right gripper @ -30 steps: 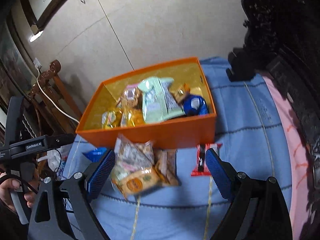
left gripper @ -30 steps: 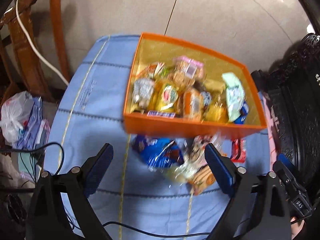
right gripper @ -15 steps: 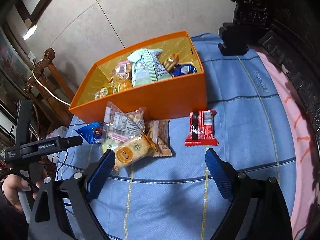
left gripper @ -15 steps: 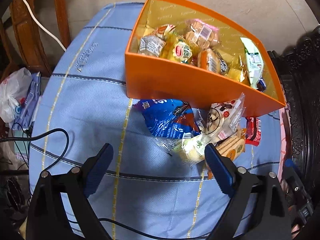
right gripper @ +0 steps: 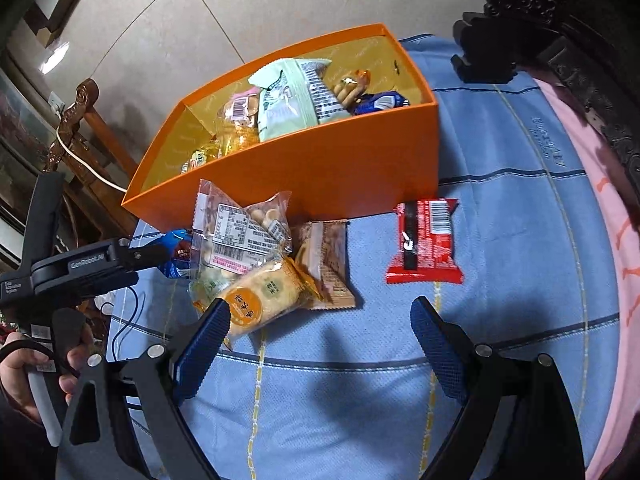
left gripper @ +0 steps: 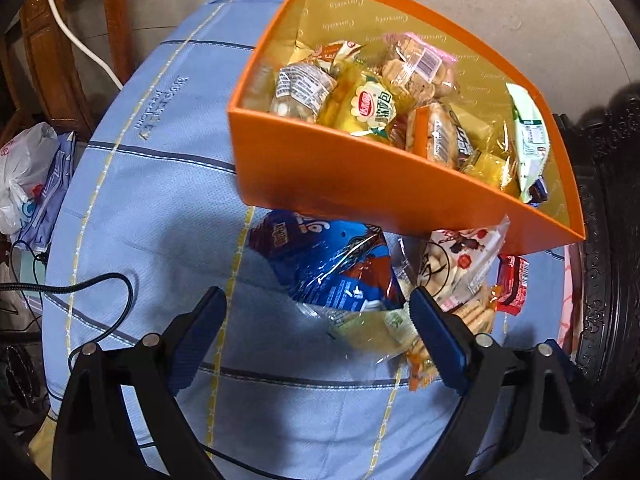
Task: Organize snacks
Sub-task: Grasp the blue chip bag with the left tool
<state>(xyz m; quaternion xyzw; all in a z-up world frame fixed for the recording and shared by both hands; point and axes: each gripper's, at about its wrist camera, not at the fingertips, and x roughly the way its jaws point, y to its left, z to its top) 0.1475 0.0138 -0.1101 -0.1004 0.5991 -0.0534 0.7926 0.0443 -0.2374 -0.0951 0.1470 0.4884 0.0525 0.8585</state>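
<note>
Dropped lower and nearer the loose packets than a second ago. Left gripper [left gripper: 318, 312] spread wide, empty, framing the blue packet [left gripper: 332, 268] at frame centre. Right gripper [right gripper: 320, 322] likewise spread, empty, below the red bar [right gripper: 424, 242]. Orange box [right gripper: 320, 176] upper centre, largely filled; several packets left outside, against its near wall.

A home living room: a carved wooden chair [right gripper: 82, 120], dark ornate furniture [right gripper: 568, 12], pale tiled floor [right gripper: 224, 4], and a blue cloth [right gripper: 500, 152] covering the table.

snacks [left gripper: 384, 104] in box [left gripper: 340, 184], packets [right gripper: 256, 256] before it
</note>
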